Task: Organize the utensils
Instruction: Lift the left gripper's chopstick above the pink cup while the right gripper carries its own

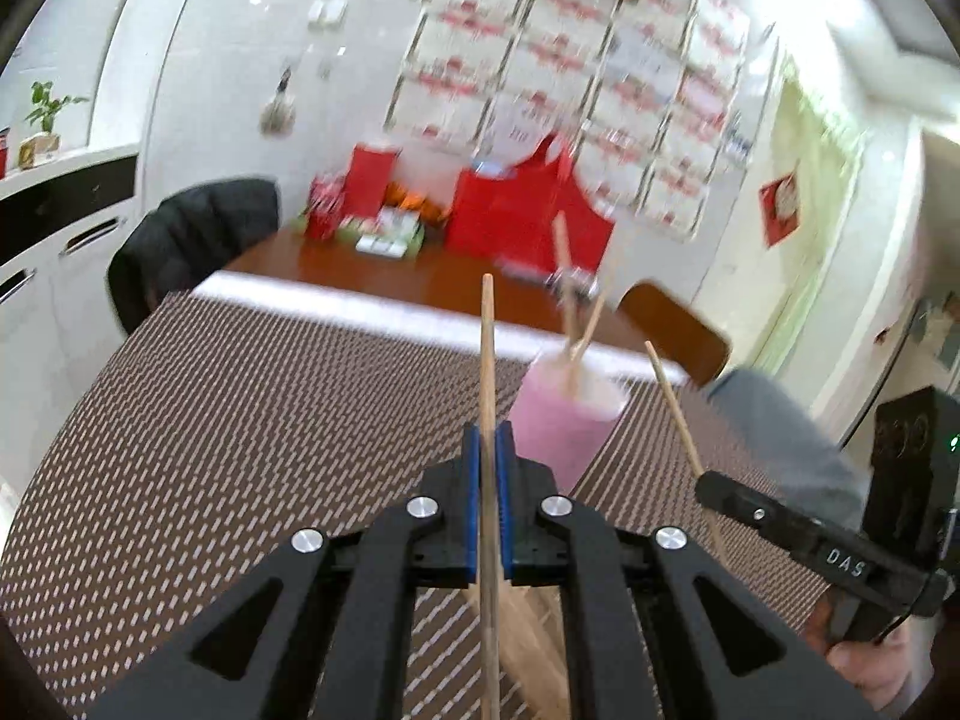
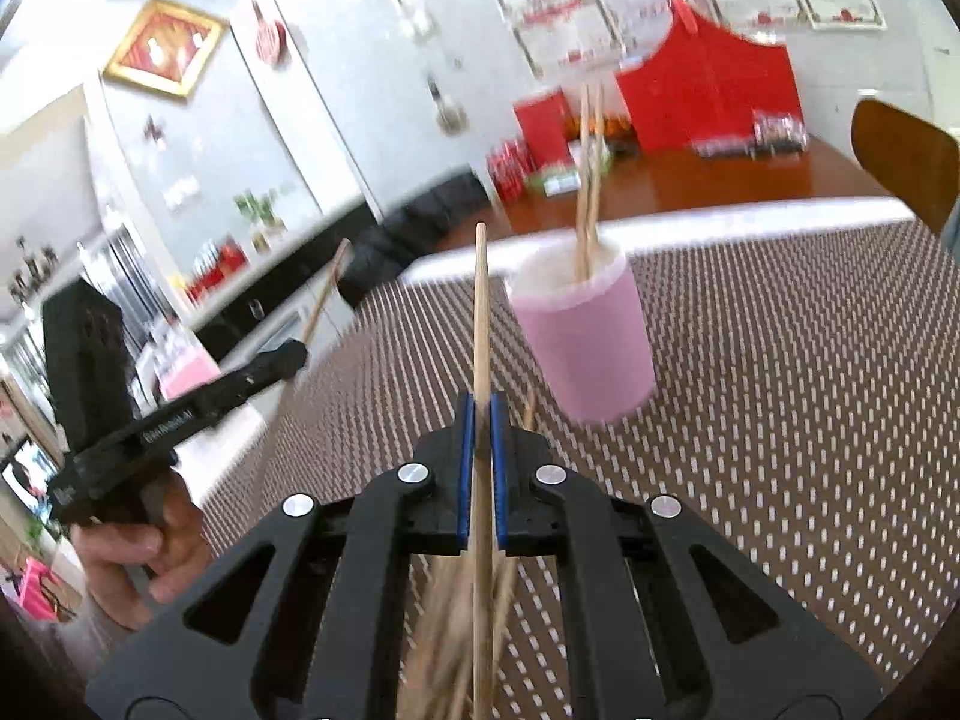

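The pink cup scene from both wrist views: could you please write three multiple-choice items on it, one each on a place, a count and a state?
1. Where does the pink cup stand?
A. on the woven mat
B. on a chair
C. on a shelf

2. How many chopsticks already stand in the cup?
A. none
B. two
C. five

3. What is the left gripper doing?
A. standing open and empty
B. gripping the cup
C. shut on a chopstick

Answers:
1 A: the cup's base sits on the patterned mat.
2 B: two sticks rise from its rim.
3 C: the blue pads press on a single stick; the right gripper likewise clamps its own chopstick.
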Tool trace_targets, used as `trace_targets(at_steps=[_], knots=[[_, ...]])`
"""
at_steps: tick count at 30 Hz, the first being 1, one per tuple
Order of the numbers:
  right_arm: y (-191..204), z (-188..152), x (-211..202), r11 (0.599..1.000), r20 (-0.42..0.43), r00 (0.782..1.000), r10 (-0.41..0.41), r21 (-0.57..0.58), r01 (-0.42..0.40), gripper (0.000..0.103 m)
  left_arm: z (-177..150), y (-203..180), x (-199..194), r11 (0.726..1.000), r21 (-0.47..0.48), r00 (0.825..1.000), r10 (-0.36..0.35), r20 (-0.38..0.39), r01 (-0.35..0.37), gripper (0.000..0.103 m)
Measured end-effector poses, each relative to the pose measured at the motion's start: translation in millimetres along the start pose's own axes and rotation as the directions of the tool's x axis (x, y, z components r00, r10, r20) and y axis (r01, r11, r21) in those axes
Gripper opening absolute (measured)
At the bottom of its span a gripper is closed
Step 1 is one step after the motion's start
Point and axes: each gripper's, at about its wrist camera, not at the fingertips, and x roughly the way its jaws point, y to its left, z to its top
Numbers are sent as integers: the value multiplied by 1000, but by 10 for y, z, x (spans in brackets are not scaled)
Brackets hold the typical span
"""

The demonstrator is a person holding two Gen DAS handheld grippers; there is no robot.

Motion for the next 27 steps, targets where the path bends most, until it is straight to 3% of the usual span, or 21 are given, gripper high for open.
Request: trace_targets(at_steps=[5,9,16,20,27], knots=[[21,562,21,1000,174,985,10,3,-11,6,439,-204,150,995,5,989,-100,111,100,5],[-38,962,142,1000,258,966,2,11,-5,6,830,-382,423,981,10,961,-191,199,193,5],[-258,1409,426,999,363,931,-33,49,16,6,1183,-640,887,970,68,923,-245,298,235,5],[-419,1469,617,997,394,917,-62,72,37,6,1190,-653,1162,967,74,915,-254,315,243,5],[-548,1384,800,997,385,920,-72,58,54,6,1084,-559,1457,972,85,926,-234,296,218,5]])
